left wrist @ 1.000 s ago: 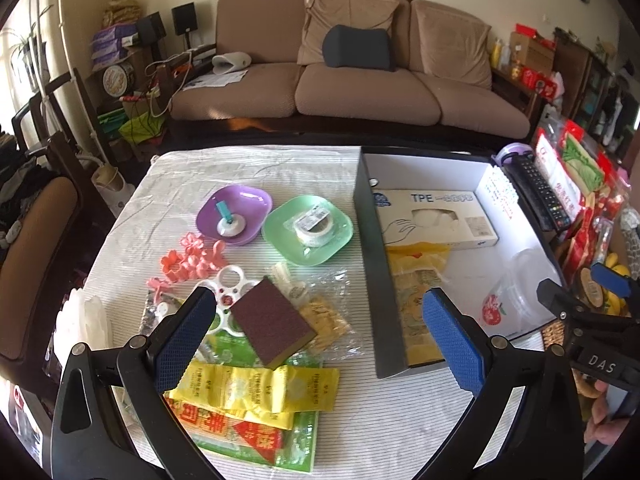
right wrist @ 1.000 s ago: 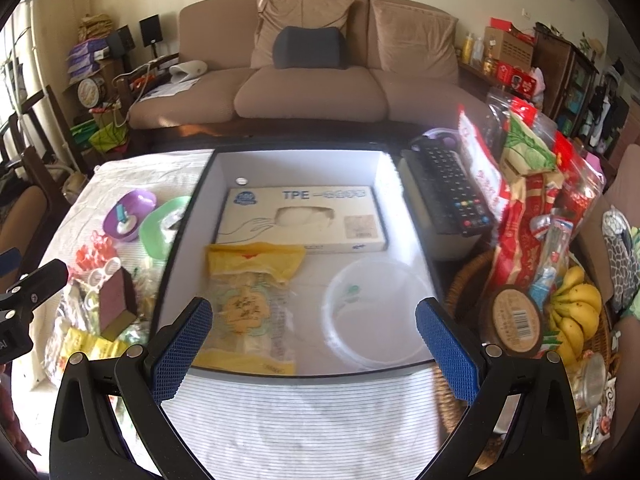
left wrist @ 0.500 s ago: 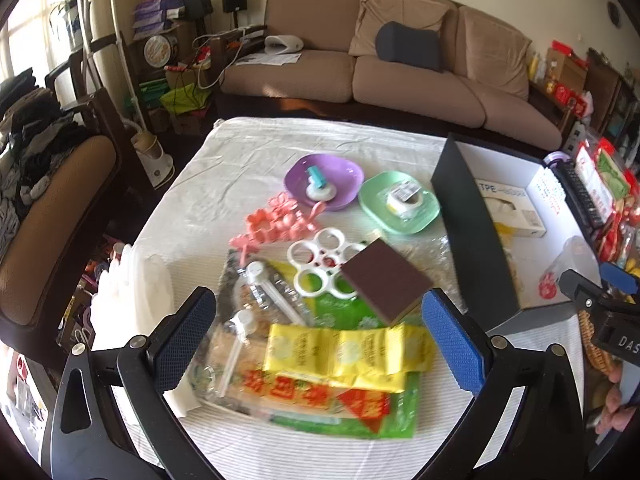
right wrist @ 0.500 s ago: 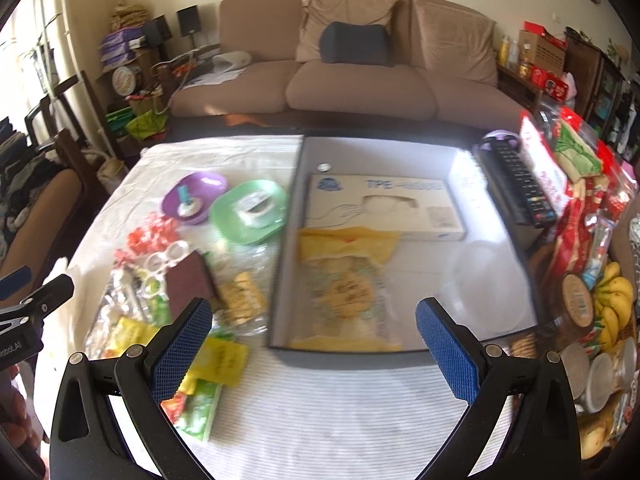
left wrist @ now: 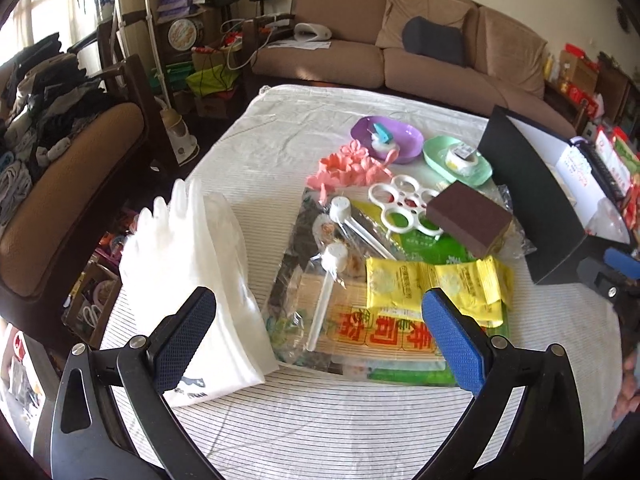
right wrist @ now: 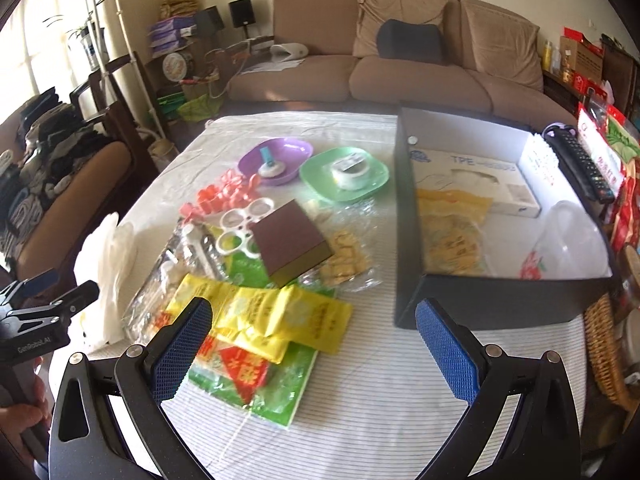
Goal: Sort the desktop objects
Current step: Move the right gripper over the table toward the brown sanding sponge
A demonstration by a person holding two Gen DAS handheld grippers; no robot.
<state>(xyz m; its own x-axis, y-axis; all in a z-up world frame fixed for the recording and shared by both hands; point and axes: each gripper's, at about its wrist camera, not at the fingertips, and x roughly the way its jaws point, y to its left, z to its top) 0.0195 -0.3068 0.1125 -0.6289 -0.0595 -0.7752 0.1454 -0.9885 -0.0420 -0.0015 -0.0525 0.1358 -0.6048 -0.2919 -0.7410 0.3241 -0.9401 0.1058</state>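
Observation:
My left gripper (left wrist: 320, 336) is open and empty above the table's near left, over a clear packet with red print (left wrist: 360, 332). White gloves (left wrist: 192, 256) lie to its left. Yellow sachets (left wrist: 436, 284), a brown sponge block (left wrist: 468, 220), a white ring holder (left wrist: 404, 204) and pink clips (left wrist: 344, 166) lie beyond. My right gripper (right wrist: 312, 336) is open and empty above the yellow sachets (right wrist: 272, 312), left of the black box (right wrist: 408, 216). The sponge block (right wrist: 290, 236) sits ahead of it.
A purple dish (left wrist: 386, 138) and a green dish (left wrist: 456, 158) with tape stand at the back. The box holds a glove carton (right wrist: 476, 180), yellow packets and a clear tub (right wrist: 572, 240). A remote (right wrist: 580, 160), snack bags and a wicker basket (right wrist: 608, 352) crowd the right edge. A chair (left wrist: 68, 184) stands left.
Both grippers have swung left, away from the box and toward the pile of loose items. The white gloves have come into the left wrist view. Both stay open.

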